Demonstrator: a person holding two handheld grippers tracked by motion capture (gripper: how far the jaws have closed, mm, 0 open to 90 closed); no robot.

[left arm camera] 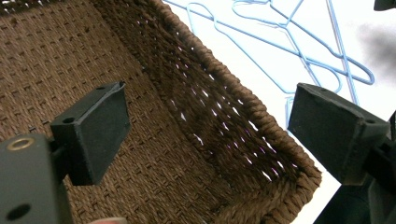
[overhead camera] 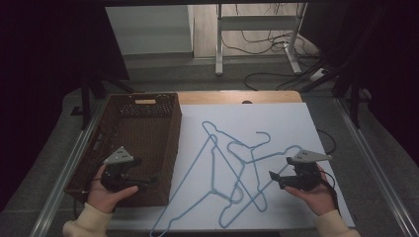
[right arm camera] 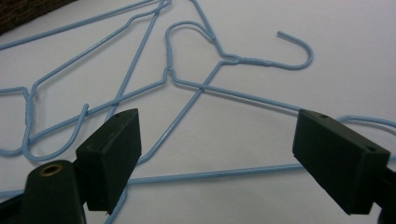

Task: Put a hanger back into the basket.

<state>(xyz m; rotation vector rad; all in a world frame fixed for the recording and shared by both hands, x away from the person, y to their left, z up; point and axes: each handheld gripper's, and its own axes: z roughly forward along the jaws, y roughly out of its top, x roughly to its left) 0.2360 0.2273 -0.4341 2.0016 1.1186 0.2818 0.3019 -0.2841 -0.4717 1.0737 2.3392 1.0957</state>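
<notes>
We hold our left gripper point(overhead camera: 143, 181) over the near end of the brown woven basket point(overhead camera: 170, 148), close to its near right corner. Its two black jaws stand wide apart and nothing is between them. In the left gripper view the basket's floor and its right wall point(left arm camera: 224, 116) lie under the jaws

We hold our right gripper point(overhead camera: 274, 178) on the other side of the basket, well apart from it, just above the white board point(overhead camera: 296, 123). Its jaws are also wide open and they hold nothing. In the right gripper view the blue wire hangers point(right arm camera: 196, 88) lie flat on the white board under and past the jaws, and the jaws do not touch them

The blue hangers point(overhead camera: 232, 168) lie in a loose pile on the white board, just to the right of the basket, between our two grippers. They cross over each other, and we cannot tell for sure how many there are. One long hanger reaches from near the basket's right wall down to the near edge of the board

Past the basket, at the far end of the table, a strip of bare wood point(overhead camera: 237, 97) shows
</notes>
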